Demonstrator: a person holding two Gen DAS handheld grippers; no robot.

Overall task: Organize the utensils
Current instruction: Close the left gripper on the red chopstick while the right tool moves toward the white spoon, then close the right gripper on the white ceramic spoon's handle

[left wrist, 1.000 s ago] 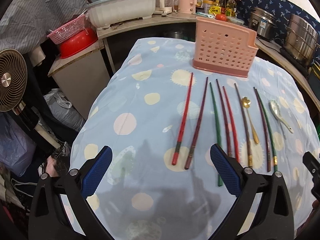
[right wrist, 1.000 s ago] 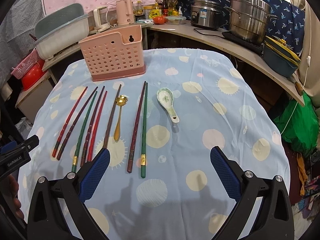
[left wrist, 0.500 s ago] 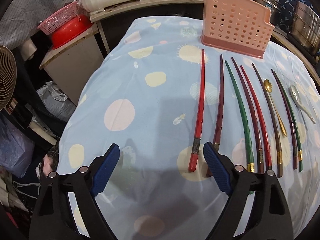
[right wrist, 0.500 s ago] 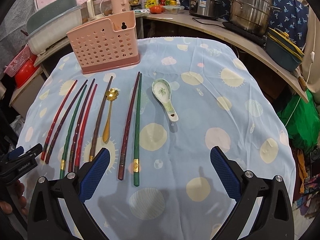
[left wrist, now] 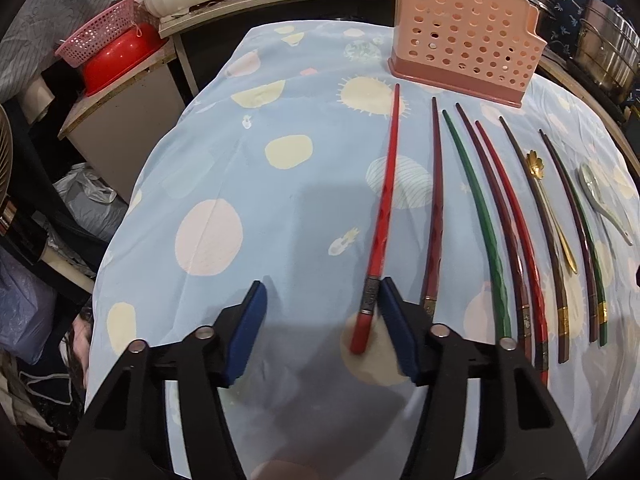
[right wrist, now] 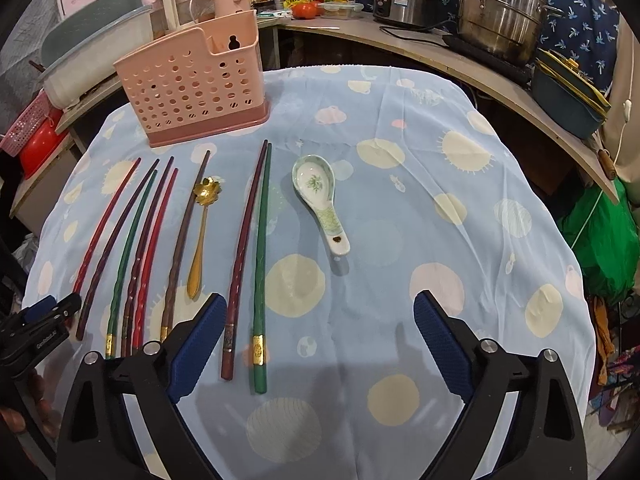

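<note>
Nearest to the left wrist camera, the left gripper (left wrist: 320, 328) is low over the blue tablecloth (left wrist: 224, 168) and its jaws are closing. The thick end of the red chopstick (left wrist: 380, 232) lies between them, against the right pad, while the left pad is apart from it, so nothing is pinched yet. I judge it takes this outermost stick first because that side of the row is free.

On the right side, the right gripper (right wrist: 316, 344) is spread wide and just beginning to close. The ends of a dark red chopstick (right wrist: 244, 240) and a green chopstick (right wrist: 262, 248) lie inside its span, near the left pad, untouched.

Further on, the other chopsticks, a gold spoon (right wrist: 200, 232) and a ceramic spoon (right wrist: 320, 196) lie in a neat row. Their thin ends point toward the pink utensil holder (right wrist: 192, 84) at the far edge, probably their destination.
</note>
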